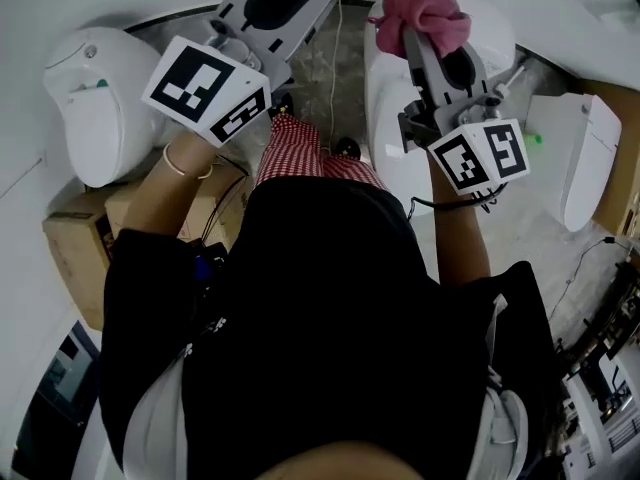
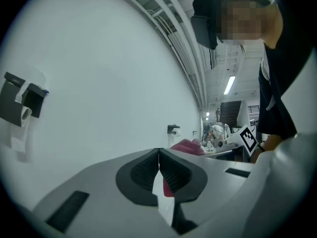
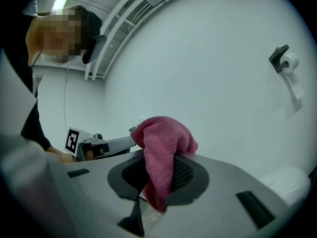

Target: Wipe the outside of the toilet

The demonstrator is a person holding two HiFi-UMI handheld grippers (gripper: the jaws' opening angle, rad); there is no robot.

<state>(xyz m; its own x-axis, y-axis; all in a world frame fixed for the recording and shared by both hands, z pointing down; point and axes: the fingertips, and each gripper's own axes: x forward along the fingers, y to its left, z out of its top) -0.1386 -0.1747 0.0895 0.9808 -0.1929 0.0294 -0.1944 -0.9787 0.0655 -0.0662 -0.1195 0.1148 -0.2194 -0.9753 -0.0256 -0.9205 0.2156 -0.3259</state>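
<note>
Right gripper [image 3: 157,175] clamped on pink cloth [image 3: 163,143], its length upright, bunch on top, left gripper [image 2: 158,157] closed, empty

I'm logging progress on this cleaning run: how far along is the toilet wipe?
Done: the pink cloth is pinched between the fingers of the right gripper. In hand: the cloth is held up facing the wall, apparently clear of the toilet; the left gripper is shut and empty. Left: the wiping itself; no wiped area can be told.
</note>
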